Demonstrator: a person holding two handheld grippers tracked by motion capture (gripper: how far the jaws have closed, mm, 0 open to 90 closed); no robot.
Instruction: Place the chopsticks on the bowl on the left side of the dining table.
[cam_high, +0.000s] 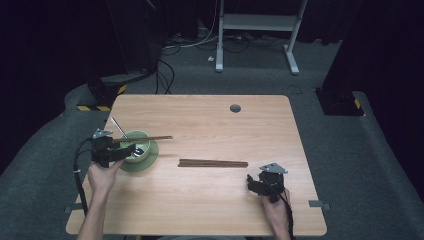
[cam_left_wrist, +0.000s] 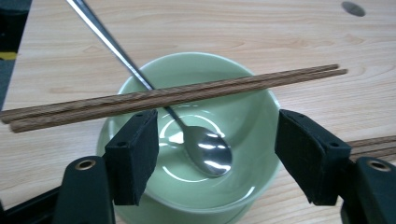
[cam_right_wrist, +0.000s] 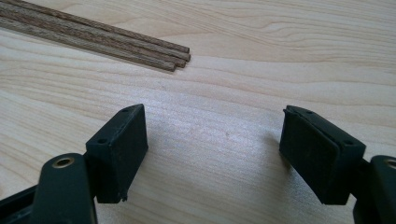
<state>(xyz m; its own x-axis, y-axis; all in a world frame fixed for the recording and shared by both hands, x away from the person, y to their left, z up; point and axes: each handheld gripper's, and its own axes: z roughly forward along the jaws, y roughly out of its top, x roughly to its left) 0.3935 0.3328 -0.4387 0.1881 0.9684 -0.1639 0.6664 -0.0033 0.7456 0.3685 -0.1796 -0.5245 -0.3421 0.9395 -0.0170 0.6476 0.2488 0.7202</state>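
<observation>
A pale green bowl (cam_high: 131, 134) on a matching saucer (cam_high: 146, 163) stands at the table's left. A metal spoon (cam_left_wrist: 208, 151) rests inside the bowl (cam_left_wrist: 243, 116), its handle leaning out over the far-left rim. Two brown chopsticks (cam_left_wrist: 187, 93) lie side by side across the bowl's rim (cam_high: 152, 138). My left gripper (cam_left_wrist: 215, 126) is open, its jaws wide apart over the bowl's near side, just short of those chopsticks and touching nothing. More chopsticks (cam_high: 213, 163) lie in a bundle at mid-table. My right gripper (cam_high: 250, 181) is open above bare wood, a little short of the bundle's end (cam_right_wrist: 116, 39).
The wooden table (cam_high: 210, 120) has a round grey cable hole (cam_high: 235, 108) at the back. Both forearms come in from the near edge. Behind the table are dark floor, cables and a white stand (cam_high: 257, 30).
</observation>
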